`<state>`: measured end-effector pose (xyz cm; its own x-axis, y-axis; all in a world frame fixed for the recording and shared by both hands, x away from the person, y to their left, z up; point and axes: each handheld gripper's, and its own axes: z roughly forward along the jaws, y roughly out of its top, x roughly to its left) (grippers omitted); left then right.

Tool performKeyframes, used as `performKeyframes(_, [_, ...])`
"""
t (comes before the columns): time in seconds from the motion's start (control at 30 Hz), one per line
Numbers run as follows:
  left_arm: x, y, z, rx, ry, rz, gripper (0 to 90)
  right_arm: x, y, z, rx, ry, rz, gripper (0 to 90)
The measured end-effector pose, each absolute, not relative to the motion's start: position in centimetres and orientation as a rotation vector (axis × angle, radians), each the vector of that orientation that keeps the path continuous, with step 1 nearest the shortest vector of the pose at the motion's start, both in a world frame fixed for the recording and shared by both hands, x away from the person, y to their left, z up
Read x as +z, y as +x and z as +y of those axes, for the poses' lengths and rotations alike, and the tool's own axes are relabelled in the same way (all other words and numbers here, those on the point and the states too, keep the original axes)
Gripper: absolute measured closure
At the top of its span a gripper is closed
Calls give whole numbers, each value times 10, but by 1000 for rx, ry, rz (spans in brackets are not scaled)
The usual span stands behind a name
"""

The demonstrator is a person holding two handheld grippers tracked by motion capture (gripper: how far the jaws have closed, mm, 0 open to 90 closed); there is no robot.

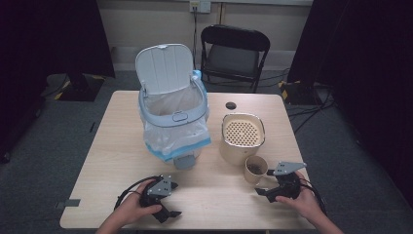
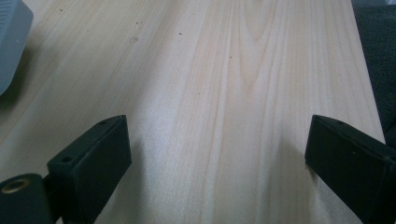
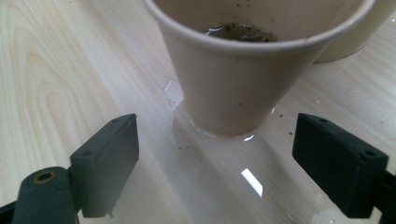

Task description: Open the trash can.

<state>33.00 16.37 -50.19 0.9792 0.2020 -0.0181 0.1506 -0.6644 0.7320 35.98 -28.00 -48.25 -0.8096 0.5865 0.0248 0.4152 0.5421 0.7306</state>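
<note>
Beige tapered paper cup (image 3: pixel 243 70) on wet pale-grained table (image 2: pixel 224 93), right claw (image 3: pixel 229 158) open before it, left claw (image 2: pixel 219 154) wide, empty.

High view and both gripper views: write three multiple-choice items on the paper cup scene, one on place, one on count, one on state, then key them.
1. Where does the beige paper cup stand?
A. in front of the cream round strainer container
B. inside the white lidded trash bin
C. on the black folding chair

2. How many grippers show?
A. one
B. two
C. three

3. The right gripper is:
A. clamped on the cup
B. open before the cup
C. shut, empty

Key: A, the cup stands nearer the person than the strainer container; B, one gripper per hand; B, both pads stand clear of the cup.
</note>
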Motion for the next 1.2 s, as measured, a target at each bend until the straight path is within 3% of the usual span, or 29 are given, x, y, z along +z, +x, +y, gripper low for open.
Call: performKeyframes(1.2, [-502, 330, 164, 82, 2308, 243, 63, -487, 386, -264, 1314, 885, 2453, 212])
